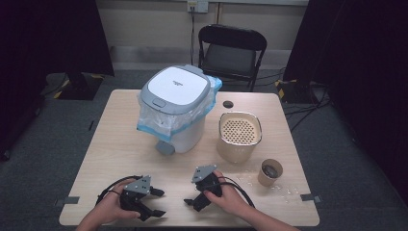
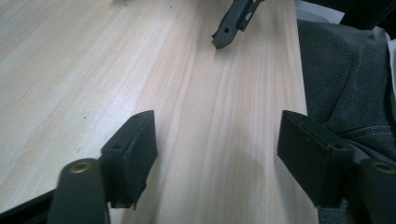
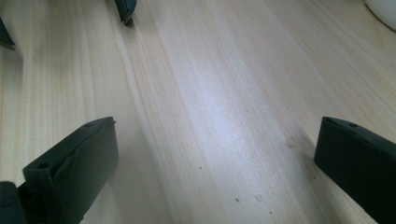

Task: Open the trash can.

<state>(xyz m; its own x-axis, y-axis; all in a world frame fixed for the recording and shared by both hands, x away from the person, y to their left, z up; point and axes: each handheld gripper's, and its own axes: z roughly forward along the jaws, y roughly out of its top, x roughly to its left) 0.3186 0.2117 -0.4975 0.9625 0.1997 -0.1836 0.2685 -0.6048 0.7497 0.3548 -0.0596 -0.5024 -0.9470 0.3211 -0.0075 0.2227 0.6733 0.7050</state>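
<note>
Two hands rest near the front edge of a light wooden table (image 1: 110, 144), each holding a black gripper. My left gripper (image 1: 159, 202) points right and is open; in the left gripper view my left gripper (image 2: 217, 144) has only bare wood between its wide-set jaws. My right gripper (image 1: 192, 195) points left toward it and is open too; in the right gripper view my right gripper (image 3: 217, 154) frames bare wood. The two sets of jaw tips face each other a short gap apart.
A white pedal bin (image 1: 178, 106) with a clear bag liner and its lid down stands mid-table. To its right are a beige pot (image 1: 239, 134) with a perforated insert, a paper cup (image 1: 270, 172) and pale crumbs (image 1: 288, 191). A black chair (image 1: 231, 53) stands behind the table.
</note>
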